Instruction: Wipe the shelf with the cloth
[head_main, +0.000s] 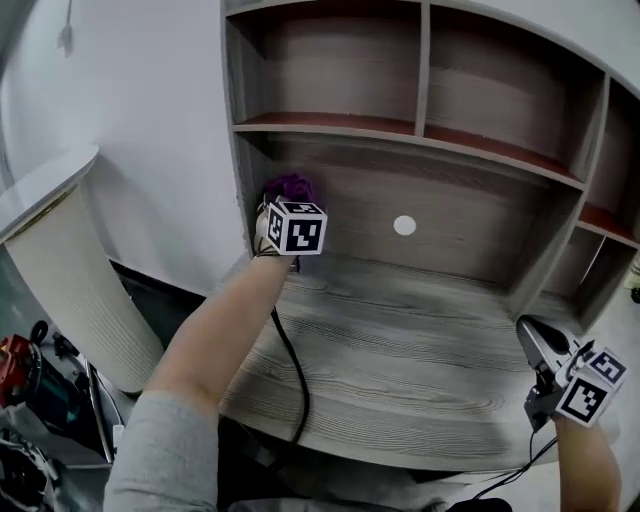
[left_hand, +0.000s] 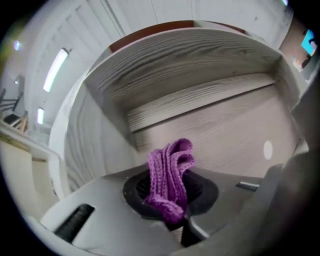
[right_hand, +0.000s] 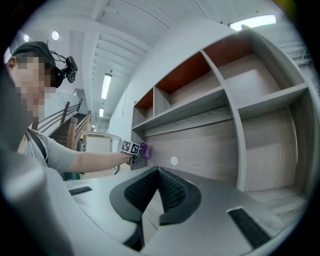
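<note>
Left gripper (left_hand: 175, 201) clamps purple cloth (left_hand: 170, 170) near shelf (head_main: 400, 330) corner; white disc (head_main: 404, 225) rightward.

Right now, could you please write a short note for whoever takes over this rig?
Left hand-held gripper is shut on the purple cloth, raised at the back left corner of the lower shelf.
Right hand-held gripper is shut and empty, at that shelf's front right.
Nothing shows which parts are wiped; treat the whole surface as left to do.
</note>
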